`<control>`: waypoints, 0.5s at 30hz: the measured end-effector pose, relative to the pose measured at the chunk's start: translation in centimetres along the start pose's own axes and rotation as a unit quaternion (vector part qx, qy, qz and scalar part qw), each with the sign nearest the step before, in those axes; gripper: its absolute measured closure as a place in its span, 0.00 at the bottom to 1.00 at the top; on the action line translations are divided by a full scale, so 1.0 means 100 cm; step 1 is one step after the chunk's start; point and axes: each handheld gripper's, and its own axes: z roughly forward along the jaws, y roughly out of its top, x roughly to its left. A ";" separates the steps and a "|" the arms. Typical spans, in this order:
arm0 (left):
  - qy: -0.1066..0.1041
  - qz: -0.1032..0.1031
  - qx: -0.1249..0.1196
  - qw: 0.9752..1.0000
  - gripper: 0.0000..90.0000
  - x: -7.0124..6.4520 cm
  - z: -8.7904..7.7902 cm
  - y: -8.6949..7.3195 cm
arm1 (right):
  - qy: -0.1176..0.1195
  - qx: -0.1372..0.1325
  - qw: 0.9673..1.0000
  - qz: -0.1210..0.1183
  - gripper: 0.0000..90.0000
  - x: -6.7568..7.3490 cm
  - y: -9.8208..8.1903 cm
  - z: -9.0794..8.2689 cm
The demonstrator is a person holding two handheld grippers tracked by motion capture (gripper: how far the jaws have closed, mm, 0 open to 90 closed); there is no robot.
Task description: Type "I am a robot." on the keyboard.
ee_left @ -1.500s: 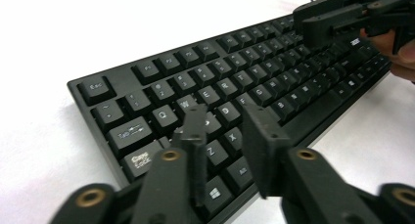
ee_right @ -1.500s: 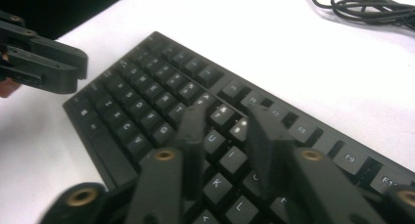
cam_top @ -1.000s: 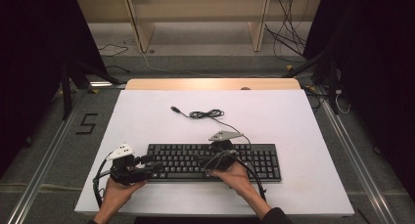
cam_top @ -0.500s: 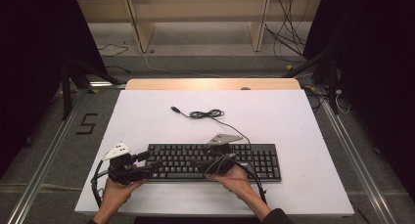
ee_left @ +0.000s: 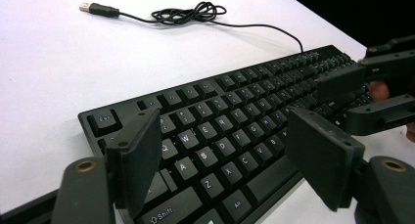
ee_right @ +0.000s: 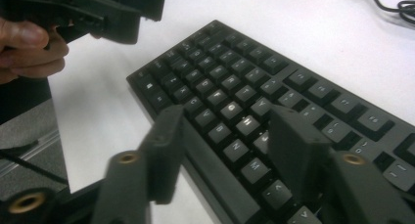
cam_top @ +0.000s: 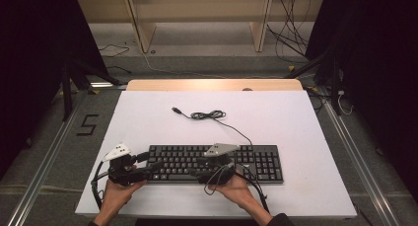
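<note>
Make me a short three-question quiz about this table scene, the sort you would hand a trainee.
1. True or false: the keyboard has its USB plug pushed into a socket.
2. Which claw hovers over the keyboard's left end? A) left claw B) right claw
3. What lies bunched on the white table behind the keyboard?

Key
1. False: the plug lies loose on the table.
2. A. In the left gripper view its jaws stand apart above the Shift and A keys, gripping nothing. The right claw hovers over the middle keys, jaws also apart, having just been closing.
3. The keyboard's cable, in a small tangle.
</note>
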 end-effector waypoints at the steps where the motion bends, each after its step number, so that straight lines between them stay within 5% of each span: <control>1: 0.000 0.000 0.000 1.000 0.33 0.000 0.000 0.000 | 0.000 0.002 1.000 -0.002 0.61 0.001 -0.001 0.000; 15: -0.002 0.001 -0.003 1.000 0.32 -0.001 0.001 0.000 | -0.007 0.030 0.999 -0.008 0.91 0.001 -0.009 0.006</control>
